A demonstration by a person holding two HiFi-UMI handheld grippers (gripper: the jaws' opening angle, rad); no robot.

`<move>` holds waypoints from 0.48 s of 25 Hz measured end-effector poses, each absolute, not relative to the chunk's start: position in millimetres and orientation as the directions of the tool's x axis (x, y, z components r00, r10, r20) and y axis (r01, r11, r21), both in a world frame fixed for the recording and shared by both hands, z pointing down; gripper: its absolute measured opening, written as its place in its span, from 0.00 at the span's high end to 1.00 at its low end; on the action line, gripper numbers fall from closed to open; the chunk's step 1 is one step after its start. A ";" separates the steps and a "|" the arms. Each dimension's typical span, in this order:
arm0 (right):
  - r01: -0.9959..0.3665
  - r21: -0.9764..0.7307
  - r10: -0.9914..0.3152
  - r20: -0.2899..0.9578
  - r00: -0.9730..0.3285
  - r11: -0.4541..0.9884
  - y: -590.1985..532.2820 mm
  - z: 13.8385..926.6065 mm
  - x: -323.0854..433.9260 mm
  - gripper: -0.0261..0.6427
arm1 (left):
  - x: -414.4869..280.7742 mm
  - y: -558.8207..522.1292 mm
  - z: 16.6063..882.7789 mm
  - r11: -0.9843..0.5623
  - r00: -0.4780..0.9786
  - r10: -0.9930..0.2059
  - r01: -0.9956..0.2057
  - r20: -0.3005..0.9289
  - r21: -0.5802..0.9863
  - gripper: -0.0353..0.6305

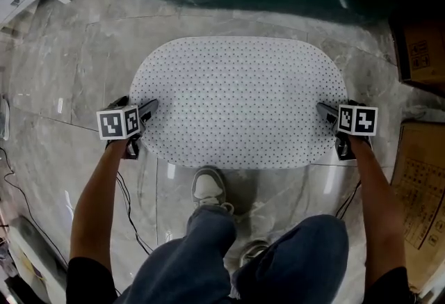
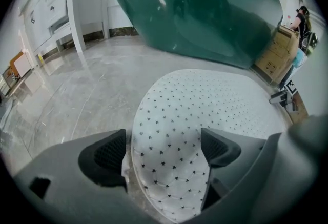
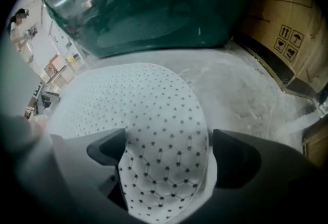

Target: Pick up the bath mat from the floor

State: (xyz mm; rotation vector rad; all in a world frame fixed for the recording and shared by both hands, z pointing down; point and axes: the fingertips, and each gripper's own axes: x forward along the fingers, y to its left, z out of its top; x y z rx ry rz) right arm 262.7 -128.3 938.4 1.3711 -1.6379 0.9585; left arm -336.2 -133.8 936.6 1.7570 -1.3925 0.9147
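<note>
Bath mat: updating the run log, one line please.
bath mat: on floor | left gripper: open, astride its end | right gripper: open, astride other end

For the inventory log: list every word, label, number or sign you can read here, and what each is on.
No words or numbers can be read.
Cardboard box: handling signs only, a pair of up arrows and an umbrella.
Second cardboard box: dark print, too blurred to read.

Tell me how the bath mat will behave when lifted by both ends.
Probably floppy: the bath mat looks thin, so its middle may sag between the left gripper and right gripper. Seems light. On the glossy floor it might slide.
</note>
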 end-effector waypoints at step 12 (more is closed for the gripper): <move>-0.983 -0.072 -0.417 0.898 -0.137 0.168 -124.6 933.2 241.0 0.45 | -317.7 -131.8 932.4 -0.195 0.181 -0.472 -0.976 0.863 0.098 0.53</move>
